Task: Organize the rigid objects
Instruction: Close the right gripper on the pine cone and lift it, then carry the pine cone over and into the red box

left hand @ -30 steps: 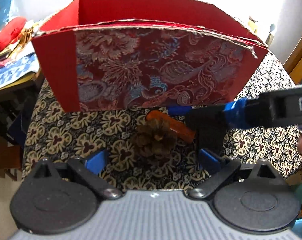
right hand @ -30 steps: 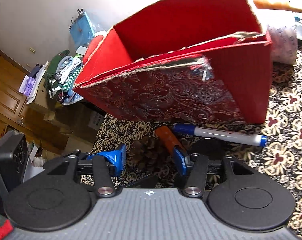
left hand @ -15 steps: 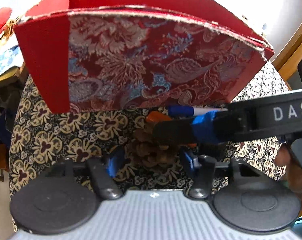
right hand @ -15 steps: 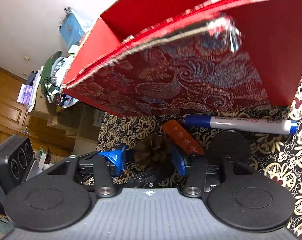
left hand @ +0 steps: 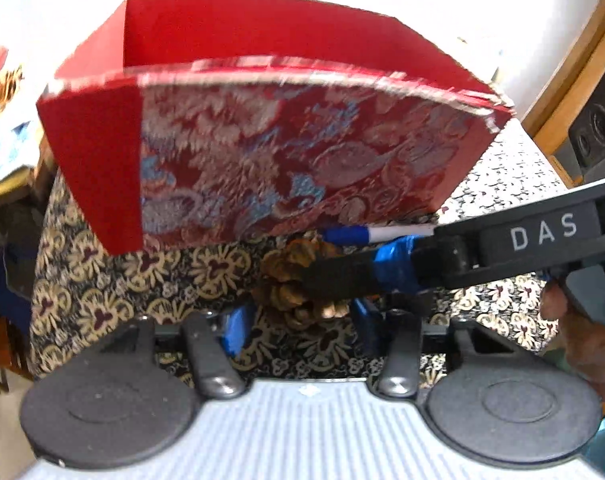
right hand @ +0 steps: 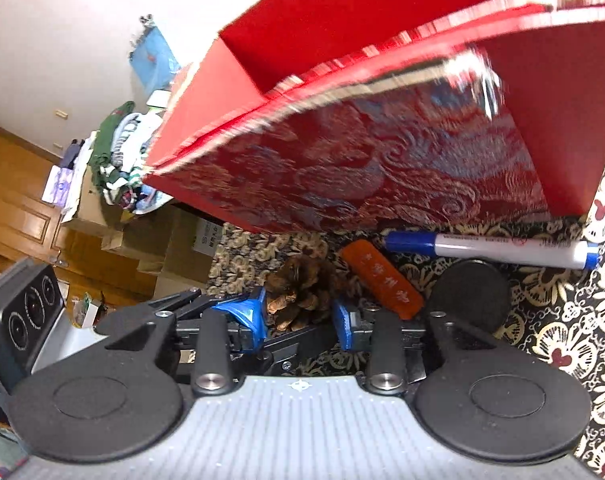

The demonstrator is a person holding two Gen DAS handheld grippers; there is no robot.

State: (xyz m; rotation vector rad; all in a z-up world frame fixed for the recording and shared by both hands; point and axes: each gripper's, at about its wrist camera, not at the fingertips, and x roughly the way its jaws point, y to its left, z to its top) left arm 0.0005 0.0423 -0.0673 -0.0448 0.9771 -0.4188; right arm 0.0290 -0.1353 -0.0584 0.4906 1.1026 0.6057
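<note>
**Pine cone between two pairs of tongs, in front of a brocade-faced box**

The left tongs [left hand: 298, 322] are closing, blue pads on either side of the pine cone [left hand: 292, 280]; contact with its scales cannot be confirmed. The right tongs [right hand: 300, 316] stand narrow, the same cone [right hand: 298, 294] between their blue fingertips [right hand: 248, 314], the left pad apparently touching; a firm grip cannot be told. One of their black fingers crosses the cone in the left wrist view. The cone is brown, woody and scaly, and sits on the floral-patterned tablecloth [left hand: 102, 296] of the table. Beside it lie a flat orange bar [right hand: 378, 284], a black disc [right hand: 468, 296] and a blue-capped white marker [right hand: 490, 248]. Just behind stands a red cardboard box [left hand: 262, 160], rectangular, open-topped, front faced with woven brocade, edges frayed.
</note>
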